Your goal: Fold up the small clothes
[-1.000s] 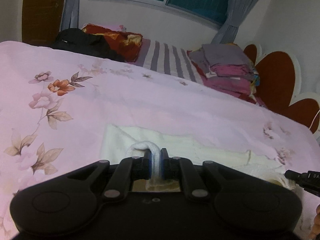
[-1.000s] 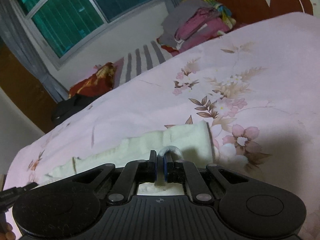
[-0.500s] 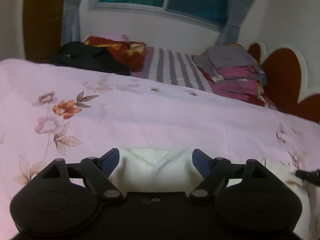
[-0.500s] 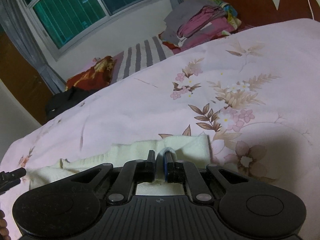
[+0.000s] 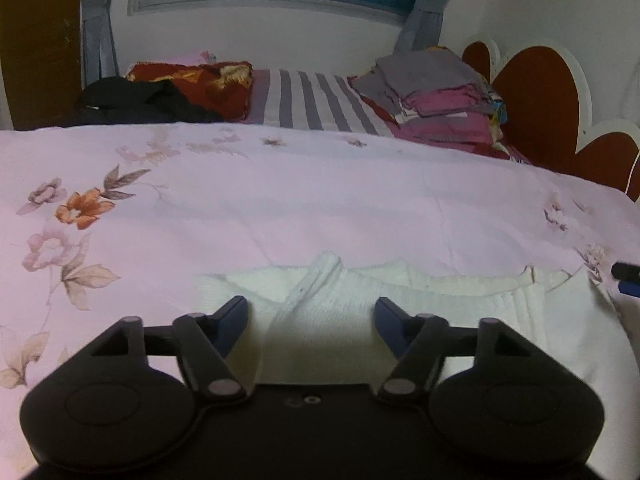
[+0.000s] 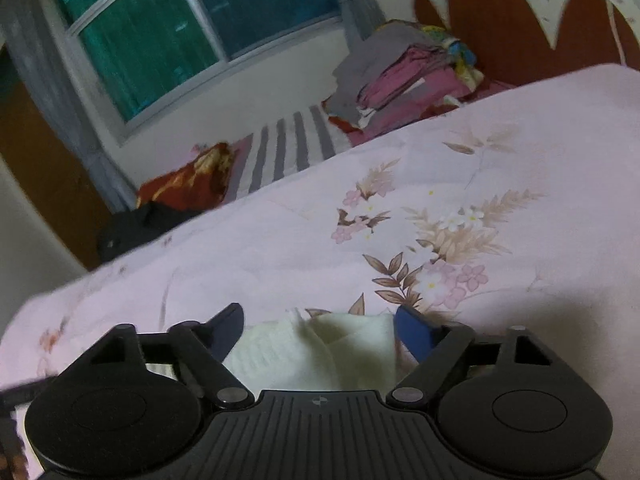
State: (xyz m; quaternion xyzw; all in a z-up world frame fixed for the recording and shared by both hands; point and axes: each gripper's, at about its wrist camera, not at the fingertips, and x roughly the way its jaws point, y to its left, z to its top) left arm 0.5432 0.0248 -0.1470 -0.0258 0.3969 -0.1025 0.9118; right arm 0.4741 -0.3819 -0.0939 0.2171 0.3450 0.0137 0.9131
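Left tool (image 5: 310, 312) spread wide, holding nothing, low over the white knit garment (image 5: 400, 304) lying flat on the pink floral bedcover (image 5: 280, 200). Left edge of the garment just beside the left finger; far edge wavy, with a ribbed band raised in the middle. Broad bare bedcover beyond (up to the striped sheet (image 5: 312, 100)). Right tool (image 6: 320, 328) also wide apart, gripping nothing, over the garment's right end (image 6: 320, 344); open bedcover further right.
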